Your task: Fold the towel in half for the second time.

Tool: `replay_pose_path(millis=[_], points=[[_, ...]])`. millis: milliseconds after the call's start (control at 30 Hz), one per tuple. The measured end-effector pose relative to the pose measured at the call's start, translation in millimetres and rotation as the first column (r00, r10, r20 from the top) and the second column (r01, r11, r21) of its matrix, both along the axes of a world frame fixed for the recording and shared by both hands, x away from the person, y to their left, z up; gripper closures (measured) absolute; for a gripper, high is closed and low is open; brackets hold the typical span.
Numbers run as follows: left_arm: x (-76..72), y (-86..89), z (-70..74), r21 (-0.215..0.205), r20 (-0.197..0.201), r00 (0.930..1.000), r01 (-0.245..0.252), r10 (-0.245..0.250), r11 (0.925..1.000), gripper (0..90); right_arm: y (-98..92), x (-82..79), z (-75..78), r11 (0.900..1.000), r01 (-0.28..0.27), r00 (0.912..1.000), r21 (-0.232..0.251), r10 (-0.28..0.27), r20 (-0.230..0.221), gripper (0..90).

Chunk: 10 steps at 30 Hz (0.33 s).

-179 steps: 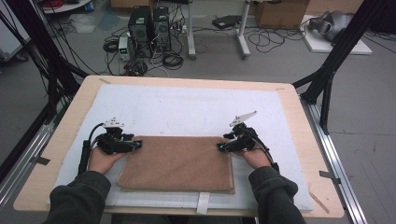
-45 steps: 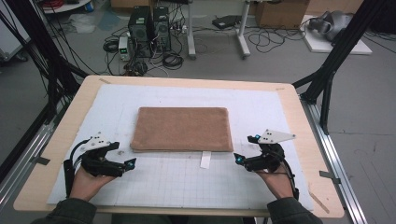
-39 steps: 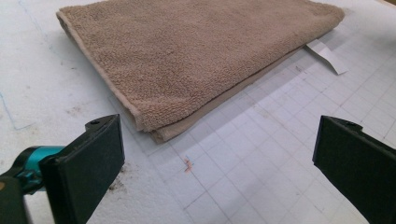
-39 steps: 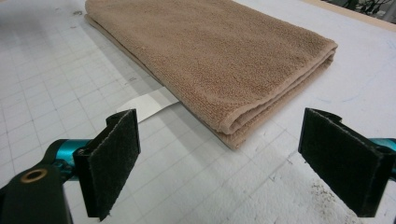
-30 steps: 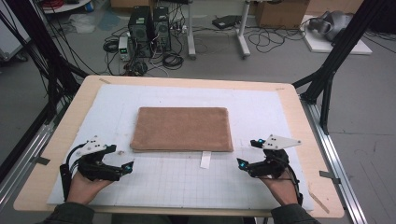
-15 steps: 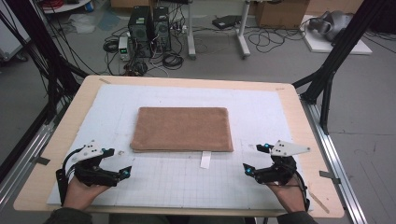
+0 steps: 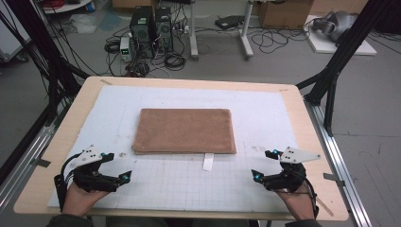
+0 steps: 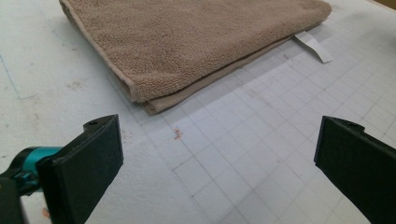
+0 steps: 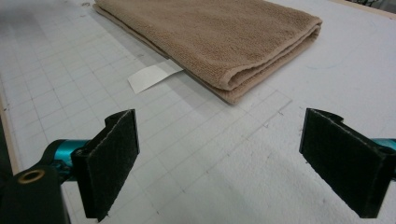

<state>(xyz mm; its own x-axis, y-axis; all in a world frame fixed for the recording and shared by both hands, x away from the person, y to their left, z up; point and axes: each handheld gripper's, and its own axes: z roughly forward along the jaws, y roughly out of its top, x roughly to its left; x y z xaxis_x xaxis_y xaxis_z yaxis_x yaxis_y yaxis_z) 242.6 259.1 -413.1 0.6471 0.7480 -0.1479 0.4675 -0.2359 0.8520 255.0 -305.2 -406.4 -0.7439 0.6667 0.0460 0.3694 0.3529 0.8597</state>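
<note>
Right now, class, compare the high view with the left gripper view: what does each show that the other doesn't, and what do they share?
High view: right gripper, open; computer towers on the floor; the wooden table rim. Left gripper view: stacked layers and terry loops of the towel, close up. Shared: the folded towel, its white tag, the gridded mat.

Brown terry towel (image 7: 185,130), folded into a flat rectangle of several layers with long edges running across the desk, lying mid-desk on the white gridded mat (image 7: 189,184), a white label tag (image 7: 208,161) sticking out from under its near edge, stacked hems visible at the corners.
</note>
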Motion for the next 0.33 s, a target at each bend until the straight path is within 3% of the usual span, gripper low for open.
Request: replay_pose_path(millis=[333], points=[[0.5,1.6,0.2,-0.004,-0.003,1.0,0.0,0.0,1.0,1.7,-3.1,-0.2,-1.5,1.0,-0.001,1.0,-0.006,0.001,0.006,11.2]])
